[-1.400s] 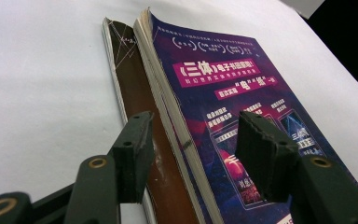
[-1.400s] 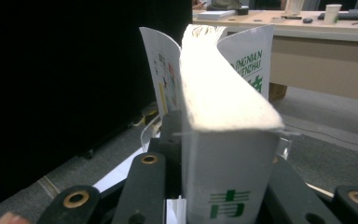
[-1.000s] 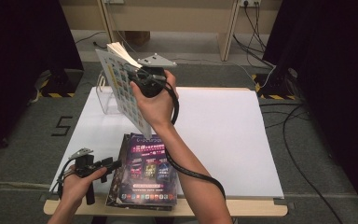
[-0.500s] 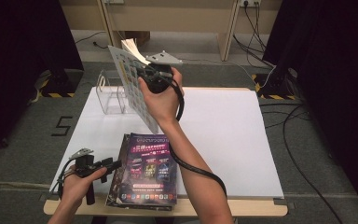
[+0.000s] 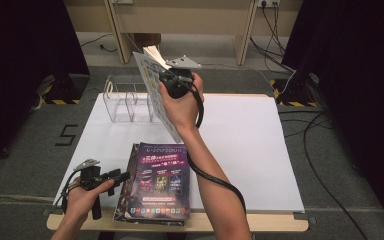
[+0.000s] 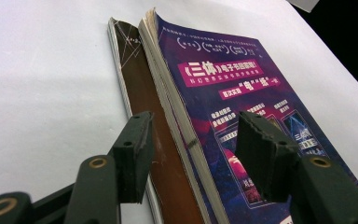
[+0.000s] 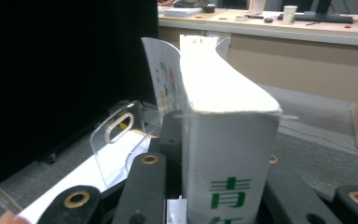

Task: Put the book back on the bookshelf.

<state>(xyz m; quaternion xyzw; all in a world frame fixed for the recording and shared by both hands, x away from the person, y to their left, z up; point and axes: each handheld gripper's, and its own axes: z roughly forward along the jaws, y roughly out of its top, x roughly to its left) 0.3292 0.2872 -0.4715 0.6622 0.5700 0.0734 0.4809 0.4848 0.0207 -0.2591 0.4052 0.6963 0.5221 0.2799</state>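
Observation:
My right gripper is raised over the back of the table, shut on a white book that hangs tilted beside the clear acrylic rack. The right gripper view looks along the book's spine, which carries green characters, with the gripper clamped around it and the rack lower left. At the front left my left gripper is open at the left edge of a purple-covered magazine. In the left gripper view that gripper straddles the magazine's edge, with a brown one beneath.
A white sheet covers the table, bare on its right half. The wooden front edge runs just below the magazine stack. Cables lie on the floor to the right, and a desk stands behind the table.
My right gripper has carried the white book a little to the right and turned it more upright by the rack. The left gripper has stayed put.

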